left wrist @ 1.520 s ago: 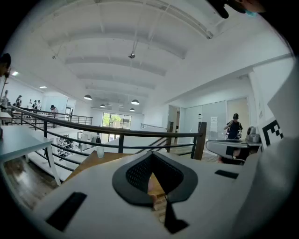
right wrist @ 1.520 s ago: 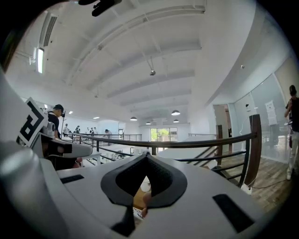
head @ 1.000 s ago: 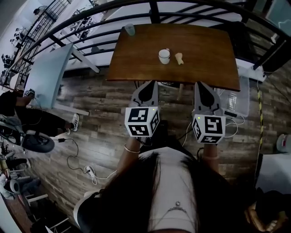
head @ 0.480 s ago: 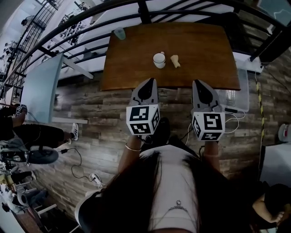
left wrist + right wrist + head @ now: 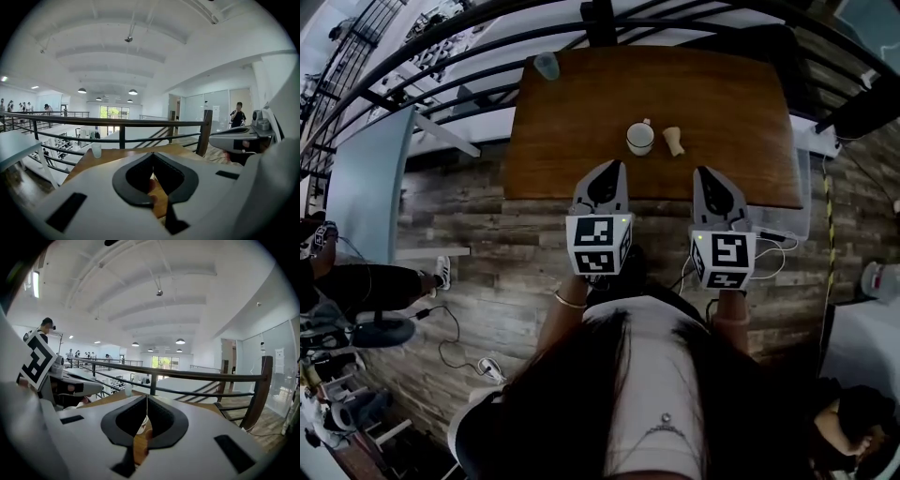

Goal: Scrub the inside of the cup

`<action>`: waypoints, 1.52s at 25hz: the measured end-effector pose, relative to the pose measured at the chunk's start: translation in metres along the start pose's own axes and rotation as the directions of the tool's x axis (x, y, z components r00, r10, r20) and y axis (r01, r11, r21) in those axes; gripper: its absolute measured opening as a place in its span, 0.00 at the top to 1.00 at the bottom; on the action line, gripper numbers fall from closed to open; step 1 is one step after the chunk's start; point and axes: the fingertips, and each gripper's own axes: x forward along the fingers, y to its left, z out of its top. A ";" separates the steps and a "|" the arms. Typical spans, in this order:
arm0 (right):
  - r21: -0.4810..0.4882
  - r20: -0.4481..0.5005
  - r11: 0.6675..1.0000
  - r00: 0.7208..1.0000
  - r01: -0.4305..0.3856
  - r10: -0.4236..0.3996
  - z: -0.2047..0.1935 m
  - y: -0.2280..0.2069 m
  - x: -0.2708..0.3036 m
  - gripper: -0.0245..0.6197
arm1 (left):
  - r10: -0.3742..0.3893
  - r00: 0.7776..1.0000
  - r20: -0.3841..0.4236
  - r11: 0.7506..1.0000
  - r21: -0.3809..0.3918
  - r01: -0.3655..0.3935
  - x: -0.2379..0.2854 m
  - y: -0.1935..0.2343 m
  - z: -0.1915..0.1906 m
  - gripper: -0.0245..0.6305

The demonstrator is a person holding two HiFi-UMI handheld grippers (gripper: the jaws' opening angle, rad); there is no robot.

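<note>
A white cup (image 5: 639, 138) with a handle stands upright near the middle of the brown wooden table (image 5: 567, 141). A small beige scrubber (image 5: 673, 141) sits just to its right. My left gripper (image 5: 608, 169) and right gripper (image 5: 706, 174) are held side by side at the table's near edge, short of the cup, both shut and empty. In the left gripper view the jaws (image 5: 151, 155) meet with only table wood showing behind them. In the right gripper view the jaws (image 5: 146, 397) are shut too, with a bit of the white cup (image 5: 143, 426) showing behind them.
A translucent tumbler (image 5: 546, 65) stands at the table's far left corner, also seen as the tumbler (image 5: 96, 150). A black railing (image 5: 609, 19) runs behind the table. Wood-plank floor lies below, with cables (image 5: 769, 253) and a clear bin (image 5: 802, 202) at the right.
Both grippers and the person have come forward to the table; the jaw tips now reach its near edge. Both stayed shut.
</note>
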 end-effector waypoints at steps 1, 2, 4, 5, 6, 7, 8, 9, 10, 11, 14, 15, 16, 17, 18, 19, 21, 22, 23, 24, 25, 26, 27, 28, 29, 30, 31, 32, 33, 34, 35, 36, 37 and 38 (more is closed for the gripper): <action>-0.001 -0.010 1.000 1.000 0.001 -0.001 -0.001 0.001 0.007 0.90 | -0.007 1.000 -0.004 1.000 0.001 0.007 0.005 0.003 0.000 0.95; 0.001 -0.021 1.000 1.000 0.004 -0.003 -0.002 0.002 0.012 0.90 | -0.015 1.000 -0.006 1.000 0.001 0.015 0.010 0.006 -0.001 0.95; 0.007 -0.039 1.000 0.999 0.009 -0.009 -0.005 0.002 0.022 0.90 | -0.030 0.999 -0.014 1.000 0.001 0.030 0.019 0.010 -0.003 0.95; 0.009 -0.046 1.000 0.999 0.011 -0.011 -0.006 0.002 0.027 0.90 | -0.035 0.999 -0.018 0.999 0.003 0.035 0.024 0.012 -0.004 0.95; 0.010 -0.050 1.000 0.999 0.013 -0.012 -0.007 0.002 0.031 0.90 | -0.040 0.999 -0.021 0.999 0.006 0.040 0.028 0.013 -0.005 0.95; 0.009 -0.054 1.000 0.998 0.013 -0.013 -0.007 0.002 0.035 0.90 | -0.044 0.999 -0.023 0.999 0.010 0.044 0.032 0.015 -0.006 0.95; 0.007 -0.058 1.000 0.998 0.014 -0.014 -0.008 0.001 0.038 0.90 | -0.047 0.999 -0.024 0.999 0.012 0.048 0.036 0.016 -0.006 0.95; 0.005 -0.062 1.000 0.998 0.015 -0.015 -0.008 0.000 0.040 0.90 | -0.050 0.998 -0.025 0.999 0.012 0.051 0.038 0.017 -0.007 0.95; 0.005 -0.066 1.000 0.998 0.017 -0.017 -0.009 -0.001 0.042 0.90 | -0.055 0.998 -0.027 0.998 0.012 0.055 0.041 0.017 -0.008 0.95; 0.006 -0.069 1.000 0.997 0.019 -0.018 -0.010 -0.002 0.044 0.90 | -0.062 0.998 -0.031 0.998 0.013 0.063 0.043 0.016 -0.009 0.95; 0.015 -0.082 1.000 0.996 0.021 -0.020 -0.015 -0.007 0.047 0.90 | -0.078 0.996 -0.042 0.997 0.020 0.079 0.048 0.011 -0.010 0.95; 0.018 -0.088 1.000 0.996 0.021 -0.019 -0.017 -0.009 0.049 0.90 | -0.075 0.996 -0.044 0.997 0.021 0.076 0.050 0.011 -0.011 0.95; 0.020 -0.094 1.000 0.995 0.018 -0.016 -0.019 -0.010 0.050 0.90 | -0.069 0.997 -0.046 0.997 0.020 0.070 0.052 0.011 -0.012 0.95; 0.021 -0.099 1.000 0.995 0.013 -0.011 -0.021 -0.012 0.052 0.90 | -0.059 0.997 -0.047 0.998 0.016 0.060 0.053 0.011 -0.014 0.95; 0.022 -0.103 1.000 0.995 0.006 -0.004 -0.023 -0.015 0.053 0.90 | -0.049 0.998 -0.045 0.999 0.009 0.049 0.055 0.012 -0.015 0.95; 0.023 -0.106 1.000 0.994 -0.002 0.004 -0.025 -0.017 0.055 0.90 | -0.040 0.998 -0.040 0.999 0.004 0.041 0.056 0.011 -0.015 0.95; 0.025 -0.115 1.000 0.993 -0.018 0.021 -0.030 -0.020 0.059 0.90 | -0.034 0.999 -0.037 0.999 -0.003 0.034 0.059 0.010 -0.017 0.95; 0.026 -0.119 0.999 0.992 -0.025 0.028 -0.032 -0.021 0.061 0.90 | -0.034 0.999 -0.041 0.999 -0.006 0.034 0.060 0.009 -0.019 0.95; 0.026 -0.124 0.999 0.992 -0.033 0.036 -0.034 -0.021 0.064 0.90 | -0.033 0.998 -0.046 0.999 -0.010 0.033 0.061 0.009 -0.022 0.95; 0.026 -0.128 0.999 0.991 -0.041 0.044 -0.036 -0.022 0.068 0.90 | -0.031 0.998 -0.051 0.999 -0.015 0.030 0.063 0.010 -0.025 0.95; 0.026 -0.132 0.999 0.990 -0.048 0.051 -0.037 -0.022 0.072 0.90 | -0.029 0.998 -0.054 0.999 -0.019 0.028 0.065 0.010 -0.028 0.95; 0.024 -0.136 0.998 0.989 -0.055 0.058 -0.039 -0.023 0.076 0.90 | -0.028 0.998 -0.058 0.999 -0.022 0.026 0.067 0.010 -0.030 0.95; 0.022 -0.141 0.998 0.988 -0.063 0.066 -0.041 -0.024 0.080 0.90 | -0.027 0.998 -0.062 0.999 -0.025 0.026 0.070 0.010 -0.033 0.95; 0.021 -0.147 0.997 0.986 -0.072 0.074 -0.044 -0.024 0.083 0.90 | -0.027 0.997 -0.068 0.999 -0.026 0.025 0.073 0.009 -0.036 0.95; 0.023 -0.153 0.996 0.985 -0.080 0.083 -0.048 -0.024 0.086 0.90 | -0.025 0.997 -0.074 0.999 -0.026 0.023 0.075 0.009 -0.040 0.95; 0.027 -0.156 0.996 0.983 -0.089 0.092 -0.052 -0.024 0.089 0.90 | -0.021 0.997 -0.079 0.999 -0.026 0.019 0.077 0.009 -0.044 0.95; 0.033 -0.159 0.995 0.982 -0.096 0.100 -0.055 -0.024 0.091 0.90 | -0.016 0.997 -0.082 1.000 -0.026 0.014 0.079 0.009 -0.047 0.95; 0.038 -0.161 0.994 0.981 -0.101 0.106 -0.058 -0.025 0.094 0.90 | -0.010 0.997 -0.082 1.000 -0.028 0.008 0.081 0.010 -0.050 0.94; 0.041 -0.165 0.993 0.980 -0.107 0.112 -0.062 -0.025 0.097 0.90 | -0.004 0.997 -0.082 1.000 -0.030 0.002 0.083 0.011 -0.052 0.94; 0.042 -0.170 0.993 0.978 -0.112 0.118 -0.065 -0.025 0.100 0.90 | 0.000 0.997 -0.082 1.000 -0.031 -0.003 0.086 0.012 -0.054 0.94; 0.044 -0.176 0.992 0.977 -0.119 0.125 -0.068 -0.026 0.104 0.90 | 0.004 0.996 -0.084 0.999 -0.032 -0.007 0.089 0.013 -0.055 0.94; 0.046 -0.182 0.991 0.974 -0.126 0.132 -0.071 -0.026 0.107 0.90 | 0.007 0.996 -0.086 0.999 -0.032 -0.010 0.092 0.015 -0.057 0.92; 0.048 -0.188 0.990 0.972 -0.131 0.138 -0.074 -0.026 0.111 0.90 | 0.009 0.996 -0.088 0.999 -0.034 -0.012 0.096 0.016 -0.059 0.91; 0.051 -0.193 0.990 0.971 -0.135 0.143 -0.077 -0.027 0.114 0.90 | 0.010 0.996 -0.089 0.999 -0.036 -0.013 0.099 0.018 -0.061 0.89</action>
